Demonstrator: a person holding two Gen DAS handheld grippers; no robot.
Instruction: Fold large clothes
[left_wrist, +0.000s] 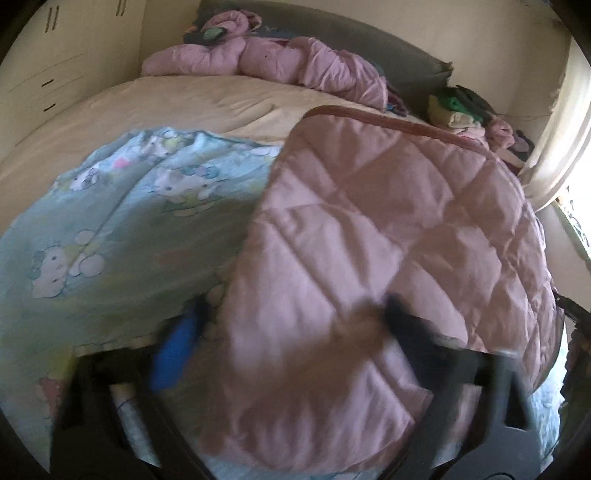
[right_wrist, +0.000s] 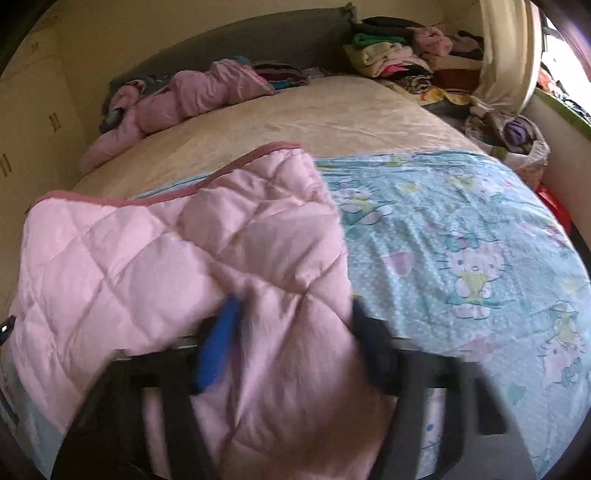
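Note:
A large quilt lies on the bed, pink quilted on one side (left_wrist: 369, 229) (right_wrist: 147, 251) and light blue with cartoon cats on the other (left_wrist: 110, 229) (right_wrist: 461, 240). A pink flap is folded over the blue side. My left gripper (left_wrist: 295, 332) has the pink quilt's near edge between its blue and black fingers. My right gripper (right_wrist: 295, 332) likewise has the pink edge bunched between its fingers. Both views are motion-blurred near the fingers.
The bed has a beige sheet (left_wrist: 166, 99) (right_wrist: 314, 118). A crumpled pink cover (left_wrist: 288, 62) (right_wrist: 192, 96) lies by the grey headboard (left_wrist: 369, 40). Piles of clothes (right_wrist: 406, 55) (left_wrist: 469, 110) sit at the far corner near a curtain (right_wrist: 506, 55). Cream wardrobes (left_wrist: 55, 55) stand left.

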